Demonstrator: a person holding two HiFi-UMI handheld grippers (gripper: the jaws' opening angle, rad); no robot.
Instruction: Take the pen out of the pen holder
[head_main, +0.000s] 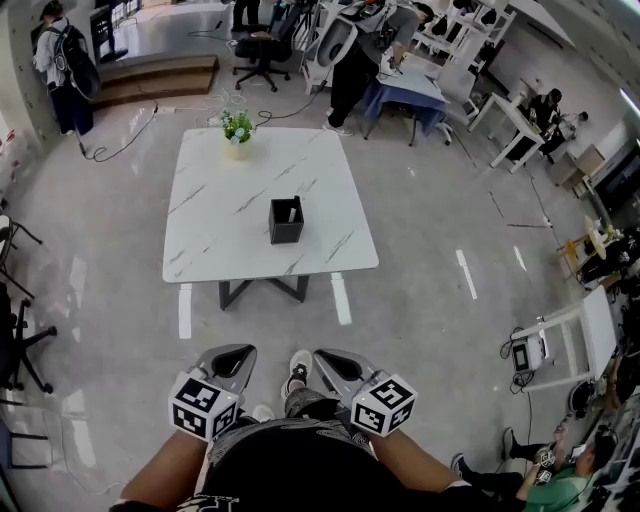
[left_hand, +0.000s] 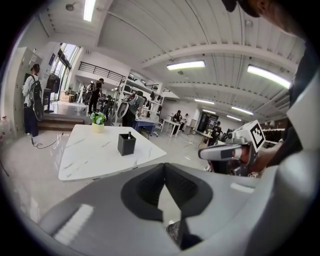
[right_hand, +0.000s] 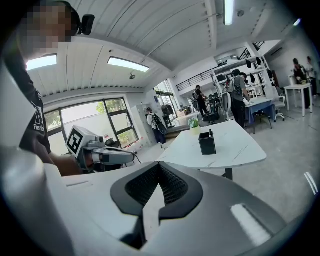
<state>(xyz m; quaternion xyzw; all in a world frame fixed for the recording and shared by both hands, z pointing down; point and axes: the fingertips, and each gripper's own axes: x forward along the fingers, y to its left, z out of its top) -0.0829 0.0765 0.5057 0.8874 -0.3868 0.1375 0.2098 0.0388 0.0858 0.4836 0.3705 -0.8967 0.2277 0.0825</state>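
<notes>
Left gripper (head_main: 232, 352) and right gripper (head_main: 330, 357) hang at the waist, jaws closed, empty; pen holder (head_main: 286, 220) well apart.

A square, white marble-pattern table (head_main: 215, 215) on dark legs stands on a glossy grey floor (head_main: 420, 300). A black square pen holder (head_main: 286, 221) sits upright near the tabletop's middle, well apart from a small potted plant (head_main: 238, 130) at the far edge

Grey left gripper (head_main: 230, 358), right gripper (head_main: 335, 362); black ribbed jaws, checkered marker cubes (head_main: 204, 407); black shirt (head_main: 290, 470)
</notes>
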